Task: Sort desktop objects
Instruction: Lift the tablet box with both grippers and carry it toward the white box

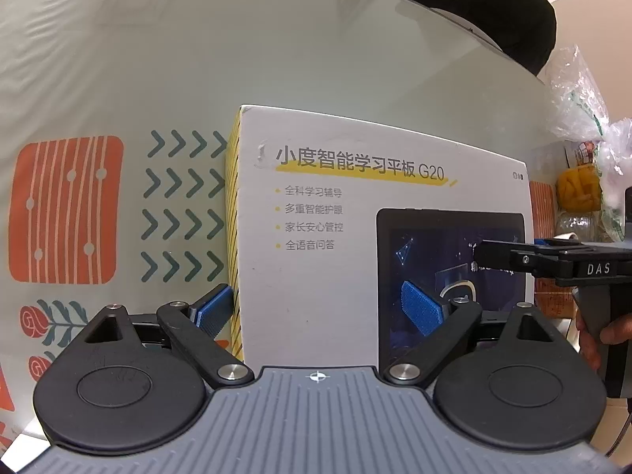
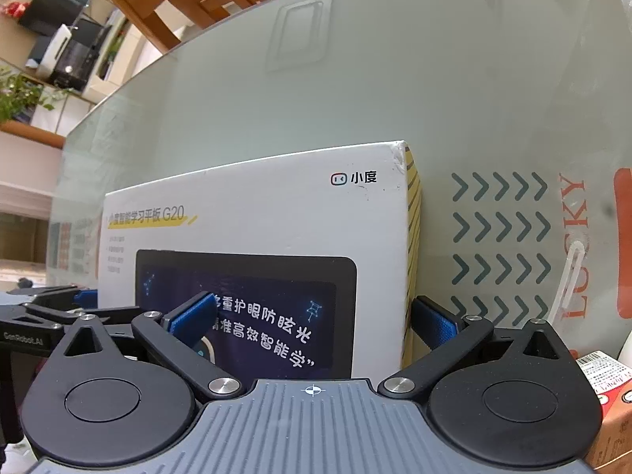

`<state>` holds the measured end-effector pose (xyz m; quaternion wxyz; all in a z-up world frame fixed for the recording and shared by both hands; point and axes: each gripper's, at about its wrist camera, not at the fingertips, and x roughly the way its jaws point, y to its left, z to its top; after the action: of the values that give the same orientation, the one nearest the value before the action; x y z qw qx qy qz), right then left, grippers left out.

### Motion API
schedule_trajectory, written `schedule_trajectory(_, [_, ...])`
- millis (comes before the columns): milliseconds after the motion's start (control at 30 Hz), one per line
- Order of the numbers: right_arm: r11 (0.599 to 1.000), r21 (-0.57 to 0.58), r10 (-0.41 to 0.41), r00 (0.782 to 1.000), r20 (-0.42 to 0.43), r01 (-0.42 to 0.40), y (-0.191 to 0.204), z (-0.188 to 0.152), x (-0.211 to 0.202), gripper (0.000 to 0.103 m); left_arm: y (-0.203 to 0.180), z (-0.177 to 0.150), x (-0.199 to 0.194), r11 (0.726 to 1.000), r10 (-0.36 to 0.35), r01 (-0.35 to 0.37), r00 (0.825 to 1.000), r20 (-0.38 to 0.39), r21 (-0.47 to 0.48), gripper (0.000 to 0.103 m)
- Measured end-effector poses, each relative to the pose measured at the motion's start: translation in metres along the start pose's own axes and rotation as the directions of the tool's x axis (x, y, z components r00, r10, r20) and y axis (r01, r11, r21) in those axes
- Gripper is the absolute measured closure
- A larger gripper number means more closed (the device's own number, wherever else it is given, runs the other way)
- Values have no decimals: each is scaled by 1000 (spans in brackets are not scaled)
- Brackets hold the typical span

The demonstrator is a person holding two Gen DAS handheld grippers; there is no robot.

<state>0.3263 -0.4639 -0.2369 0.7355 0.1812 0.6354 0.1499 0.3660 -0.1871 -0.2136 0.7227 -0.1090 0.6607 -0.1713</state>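
A white tablet box point(image 1: 335, 276) with yellow striped sides lies flat on the glass table, printed with a dark tablet picture. My left gripper point(image 1: 316, 292) is open across the box's near left corner. Its left pad point(image 1: 215, 312) is beside the yellow side and its right pad point(image 1: 420, 308) is over the top face. My right gripper point(image 2: 314, 302) is open across the near right corner of the box point(image 2: 276, 213). Its left pad point(image 2: 189, 318) is over the printed tablet and its right pad point(image 2: 434, 324) is just outside the striped side. Each gripper shows at the edge of the other's view.
The tabletop point(image 1: 197, 59) has a patterned cloth under glass. Clear plastic bags point(image 1: 584, 98) and a yellow object point(image 1: 578, 189) sit to the right. A small carton point(image 2: 608, 395) and a white plastic strip point(image 2: 568, 276) lie at the right. Wooden chairs point(image 2: 205, 4) stand beyond the far edge.
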Motion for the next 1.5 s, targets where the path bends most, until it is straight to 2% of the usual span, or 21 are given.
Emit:
schedule_trajectory(267, [999, -43, -16, 999, 52, 19, 13, 0, -17, 0, -6, -6, -16, 1000, 9, -10, 1000, 29, 23, 0])
schedule_trajectory(767, [998, -62, 6, 993, 122, 2, 49, -14, -52, 0, -25, -29, -74, 997, 58, -66, 986, 154, 43, 0])
schedule_trajectory(1200, [992, -122, 1, 977, 214, 26, 98, -33, -107, 0, -41, -61, -139, 996, 48, -67, 958, 281, 57, 0])
schedule_trajectory(1333, [989, -148, 10, 972, 234, 26, 113, -47, -124, 0, -45, -81, -167, 995, 50, -74, 945, 323, 64, 0])
schedule_trajectory(1500, [986, -167, 33, 975, 219, 4, 126, -74, -122, 0, -40, -116, -186, 993, 78, -103, 938, 339, 56, 0])
